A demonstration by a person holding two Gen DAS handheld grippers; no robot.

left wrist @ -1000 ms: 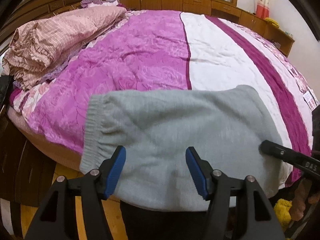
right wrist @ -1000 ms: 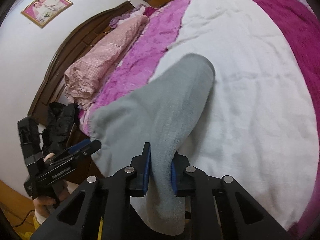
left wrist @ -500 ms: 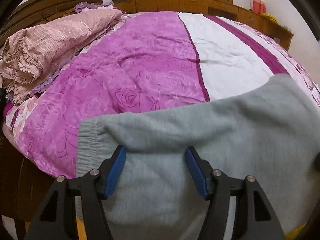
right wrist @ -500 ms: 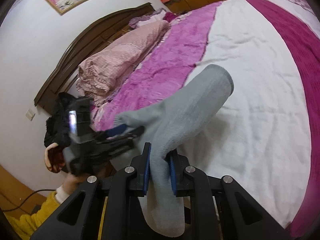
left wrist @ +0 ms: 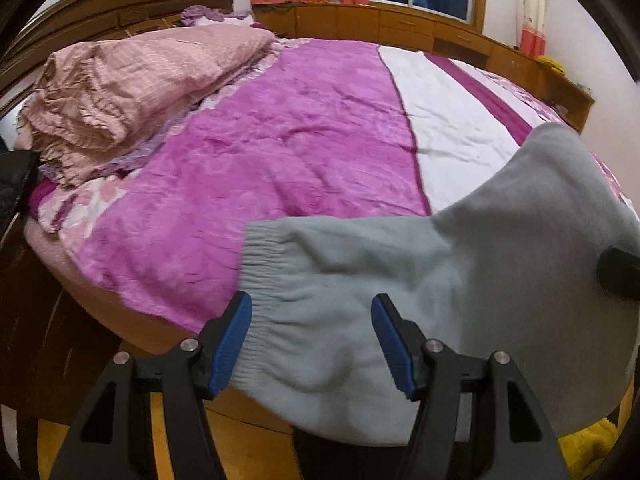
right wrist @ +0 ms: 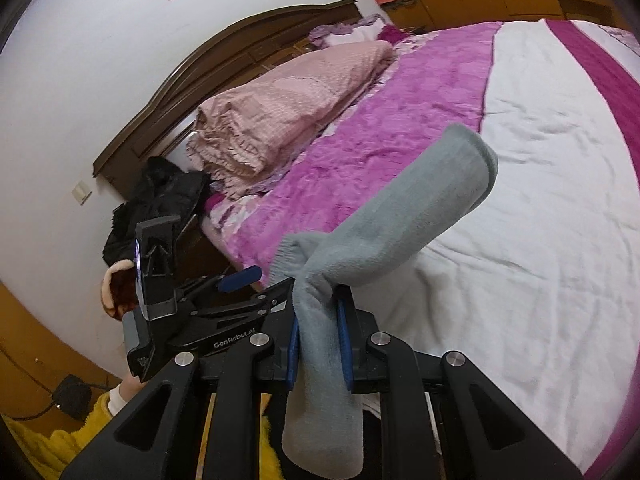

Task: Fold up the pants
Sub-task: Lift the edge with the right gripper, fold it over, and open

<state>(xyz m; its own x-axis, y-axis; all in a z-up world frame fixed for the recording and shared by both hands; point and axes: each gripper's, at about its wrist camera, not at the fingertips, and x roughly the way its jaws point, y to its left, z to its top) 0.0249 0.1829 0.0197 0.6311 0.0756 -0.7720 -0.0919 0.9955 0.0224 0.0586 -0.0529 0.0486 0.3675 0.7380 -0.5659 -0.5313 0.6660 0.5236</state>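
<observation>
The grey fleece pants (left wrist: 460,288) hang folded in the air over the bed's near edge. Their ribbed elastic band (left wrist: 260,276) shows at the left. My left gripper (left wrist: 312,340) is open, its blue pads on either side of the fabric near the band, not pinching it. My right gripper (right wrist: 318,340) is shut on a bunched edge of the pants (right wrist: 400,224), which rise away over the bed and hang down below the jaws. The left gripper (right wrist: 248,284) also shows in the right wrist view, just left of the pants.
A wide bed with a purple and white quilt (left wrist: 320,140) fills the scene. A folded pink blanket (left wrist: 132,92) lies by the dark wooden headboard (right wrist: 224,68). Black clothing (right wrist: 160,196) sits at the bedside. Wooden cabinets (left wrist: 440,32) line the far wall.
Both grippers rose and the pants lifted off the bed. The left gripper slid along the fabric toward the elastic band. The right gripper stayed shut on the fabric.
</observation>
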